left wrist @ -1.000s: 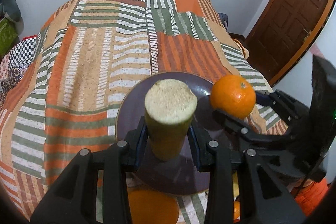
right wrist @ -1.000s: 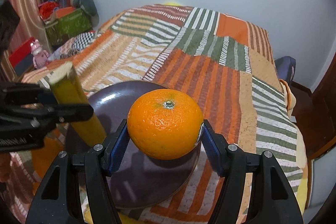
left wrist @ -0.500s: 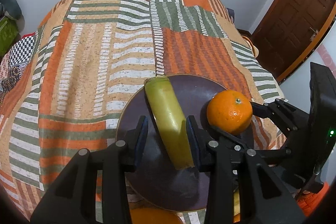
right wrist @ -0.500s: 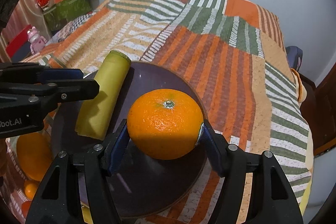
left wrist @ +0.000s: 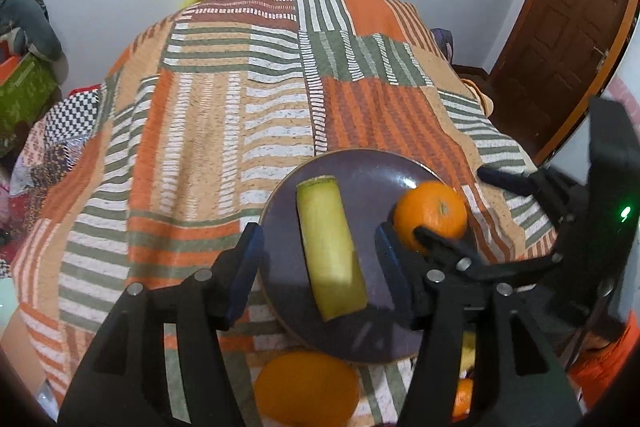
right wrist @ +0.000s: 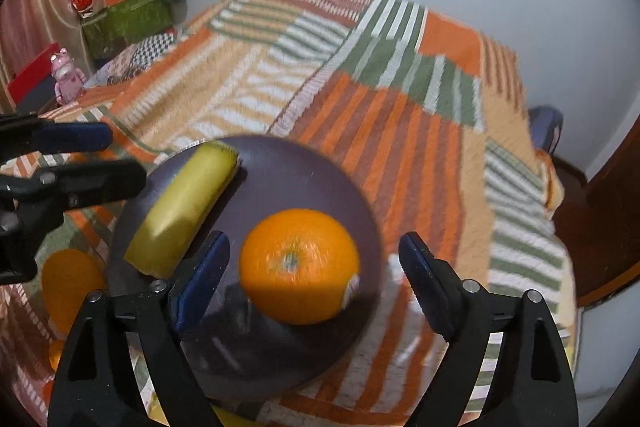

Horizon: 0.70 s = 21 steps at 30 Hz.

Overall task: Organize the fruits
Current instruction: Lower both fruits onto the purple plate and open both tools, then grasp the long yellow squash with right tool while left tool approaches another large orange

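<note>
Left gripper (left wrist: 318, 249): jaws had just been opening, stood apart, blue pads clear of the banana piece (left wrist: 331, 247) on both sides. Banana piece (yellow-green, cut flat at the far end) lay flat on the dark purple plate (left wrist: 372, 167), lengthwise between the fingers, touching neither pad. Nothing held.

Right gripper (right wrist: 314, 273): jaws had likewise just been opening, stood wide. Orange (right wrist: 299, 265) sat on the plate between the pads, stem end up toward the camera, a gap visible on each side (wider on the right pad's side). Not gripped. Frame somewhat motion-blurred, so fine contact with the left pad hard to judge, though a sliver of plate showed between.

Seen from the left wrist: same orange (left wrist: 431, 214) near the plate's right rim, with the right gripper's fingers (left wrist: 504, 179) flanking it. Seen from the right wrist: banana piece (right wrist: 182, 209) on the plate's left part, left gripper's fingers (right wrist: 72, 138) beside it, clear of it.

Plate rested on a patchwork bedspread (left wrist: 208, 131) of orange, green and white stripes. Second orange (left wrist: 307, 389) lay on the bedspread just off the plate's near rim; more small orange fruit partly hidden behind the left gripper's right finger (count not clear). Wooden door (left wrist: 560, 39) at far right, white wall behind.
</note>
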Tool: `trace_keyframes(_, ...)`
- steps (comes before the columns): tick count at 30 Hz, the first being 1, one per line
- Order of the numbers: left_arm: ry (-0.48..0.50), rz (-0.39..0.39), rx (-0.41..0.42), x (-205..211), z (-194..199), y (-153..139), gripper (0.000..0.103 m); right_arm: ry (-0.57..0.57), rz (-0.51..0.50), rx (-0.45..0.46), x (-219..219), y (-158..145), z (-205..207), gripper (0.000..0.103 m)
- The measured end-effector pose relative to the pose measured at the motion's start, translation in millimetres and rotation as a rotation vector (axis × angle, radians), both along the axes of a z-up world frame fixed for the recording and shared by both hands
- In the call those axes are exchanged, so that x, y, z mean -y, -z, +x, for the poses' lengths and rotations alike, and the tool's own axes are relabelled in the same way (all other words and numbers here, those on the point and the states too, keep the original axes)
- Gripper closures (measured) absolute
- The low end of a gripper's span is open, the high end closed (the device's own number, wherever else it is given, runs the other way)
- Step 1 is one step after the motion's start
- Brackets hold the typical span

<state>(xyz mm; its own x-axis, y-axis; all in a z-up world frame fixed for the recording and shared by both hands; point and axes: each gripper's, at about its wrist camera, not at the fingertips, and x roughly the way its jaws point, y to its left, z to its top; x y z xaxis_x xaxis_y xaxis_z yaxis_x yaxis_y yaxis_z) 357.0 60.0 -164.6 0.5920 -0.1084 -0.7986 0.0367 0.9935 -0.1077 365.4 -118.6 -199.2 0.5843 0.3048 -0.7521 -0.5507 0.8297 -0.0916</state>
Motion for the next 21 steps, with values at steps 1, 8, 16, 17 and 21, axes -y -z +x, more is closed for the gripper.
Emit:
trace_keyframes(1,0.003,0.005,0.000,0.6,-4.1,-1.5,0.045,0.000,-0.003,0.013,1.2,-4.0,-3.0,0.018)
trace_keyframes(8,0.028,0.029,0.003,8.7,-42.9,-6.6,0.037,0.007,0.043,0.034,32.0,-22.4,-29.1,0.018)
trace_keyframes(16,0.040,0.073,-0.060,29.8,-80.6,22.7,0.034,0.096,0.009,0.027,86.4,-5.0,-55.1,0.018)
trace_keyframes(17,0.034,0.100,-0.044,33.1,-86.2,24.0,0.032,0.105,-0.001,0.022,91.7,-1.1,-55.9,0.018)
trace_keyframes(21,0.029,0.155,-0.024,44.8,-96.2,26.8,0.031,0.145,-0.036,0.000,112.1,16.9,-60.2,0.018)
